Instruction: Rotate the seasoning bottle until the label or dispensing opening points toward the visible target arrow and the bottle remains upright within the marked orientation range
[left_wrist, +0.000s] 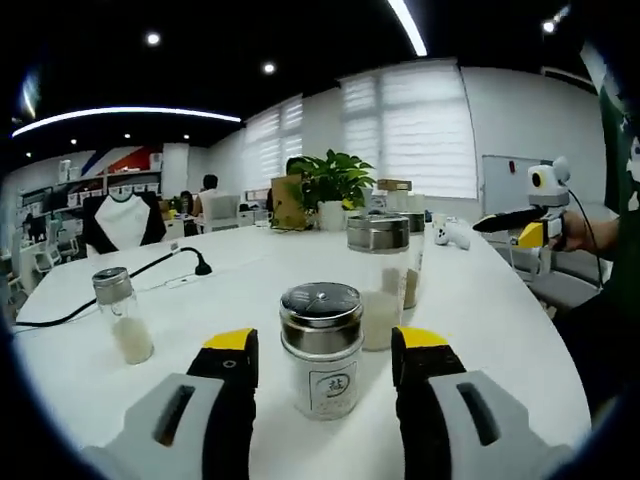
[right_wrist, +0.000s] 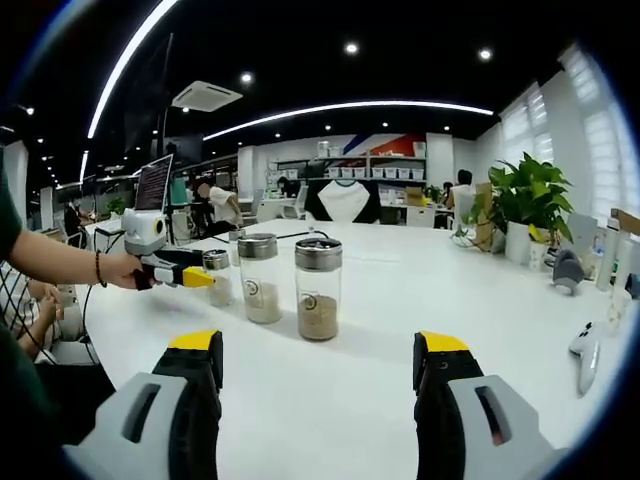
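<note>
1. Left gripper (left_wrist: 325, 350) jaws spread, seasoning bottle (left_wrist: 321, 349) upright between the yellow-tipped jaws at 6 o'clock, not touched, on white table (left_wrist: 500, 310).
2. Taller jar (left_wrist: 378, 278) behind it at 1 o'clock; small jar (left_wrist: 122, 315) at 9 o'clock.
3. Right gripper (right_wrist: 318, 365) jaws spread, empty; brown-filled jar (right_wrist: 318, 288) at 12 o'clock.
4. Potted plant (left_wrist: 333, 187) far, 12 o'clock.

On the table (left_wrist: 500, 300), a seasoning bottle (left_wrist: 321, 348) stood upright in front; two jars (left_wrist: 380, 280) stood behind it, a small shaker (left_wrist: 122, 314) far left.
</note>
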